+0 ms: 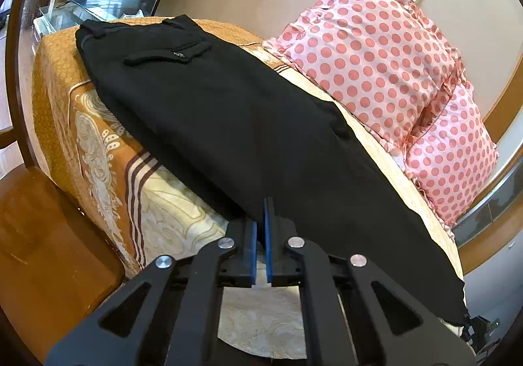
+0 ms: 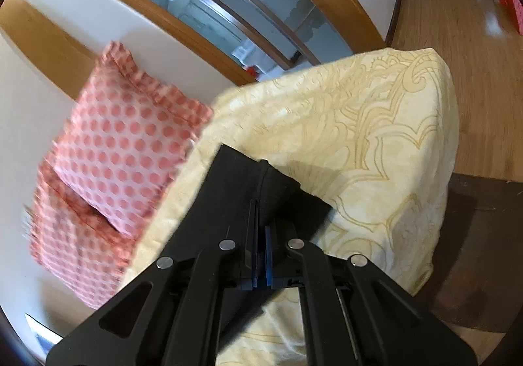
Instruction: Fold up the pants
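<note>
Black pants [image 1: 228,124] lie stretched along the bed, waistband and back pocket at the far end, leg ends toward the right. My left gripper [image 1: 265,212] is shut on the near edge of the pants about mid-leg. In the right wrist view my right gripper [image 2: 260,219] is shut on the hem end of the pants [image 2: 242,176], which lifts slightly off the cream bedspread [image 2: 376,137]. The blue pads [image 2: 268,245] pinch the black cloth.
Two pink polka-dot pillows [image 1: 376,49] lean on the wall behind the pants and also show in the right wrist view [image 2: 124,143]. The patterned orange and cream bedspread [image 1: 98,124] drops at the bed's edge. A wooden chair [image 1: 49,235] stands at the left. Wooden floor [image 2: 457,23] lies beyond the bed corner.
</note>
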`<state>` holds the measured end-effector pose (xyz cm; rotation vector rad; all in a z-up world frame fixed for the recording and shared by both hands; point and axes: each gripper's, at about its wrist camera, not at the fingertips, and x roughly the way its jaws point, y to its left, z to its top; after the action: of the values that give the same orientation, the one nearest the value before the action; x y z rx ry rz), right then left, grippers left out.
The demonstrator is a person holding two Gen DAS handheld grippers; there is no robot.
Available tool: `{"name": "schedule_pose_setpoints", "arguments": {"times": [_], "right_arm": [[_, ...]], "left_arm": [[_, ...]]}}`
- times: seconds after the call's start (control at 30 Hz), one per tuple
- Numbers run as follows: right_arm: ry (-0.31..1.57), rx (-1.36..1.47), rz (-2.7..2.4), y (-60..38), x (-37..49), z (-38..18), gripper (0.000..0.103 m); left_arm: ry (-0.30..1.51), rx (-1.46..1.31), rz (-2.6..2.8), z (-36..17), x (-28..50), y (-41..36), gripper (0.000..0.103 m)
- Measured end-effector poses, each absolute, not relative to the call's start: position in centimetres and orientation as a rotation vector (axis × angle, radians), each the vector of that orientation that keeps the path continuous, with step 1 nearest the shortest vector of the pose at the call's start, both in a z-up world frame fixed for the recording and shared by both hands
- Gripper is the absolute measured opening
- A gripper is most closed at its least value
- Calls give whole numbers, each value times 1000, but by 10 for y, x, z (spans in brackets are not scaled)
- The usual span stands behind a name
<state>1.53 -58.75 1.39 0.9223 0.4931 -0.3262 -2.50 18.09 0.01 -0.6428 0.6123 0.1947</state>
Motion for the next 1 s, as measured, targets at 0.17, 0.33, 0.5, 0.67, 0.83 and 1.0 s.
{"name": "schedule_pose_setpoints", "arguments": {"times": [0.17, 0.33, 0.5, 0.67, 0.83, 1.0], "right_arm": [[493, 907, -353, -588, 1, 20, 11], [421, 812, -459, -591, -16, 39, 70], [462, 856, -408, -594, -5, 29, 64], [493, 876, -354, -580, 2, 22, 53], [505, 902, -261, -562, 10, 14, 31], [445, 848, -257, -549, 25, 32, 6]], "left_arm": [[596, -618, 218, 11, -33, 188, 30], [458, -424, 414, 41, -51, 186, 57], [446, -306, 358, 53, -34, 170, 70], [544, -295, 306, 35, -10, 165, 72], [605, -292, 312, 14, -4, 170, 75], [601, -267, 289, 10, -3, 168, 80]]}}
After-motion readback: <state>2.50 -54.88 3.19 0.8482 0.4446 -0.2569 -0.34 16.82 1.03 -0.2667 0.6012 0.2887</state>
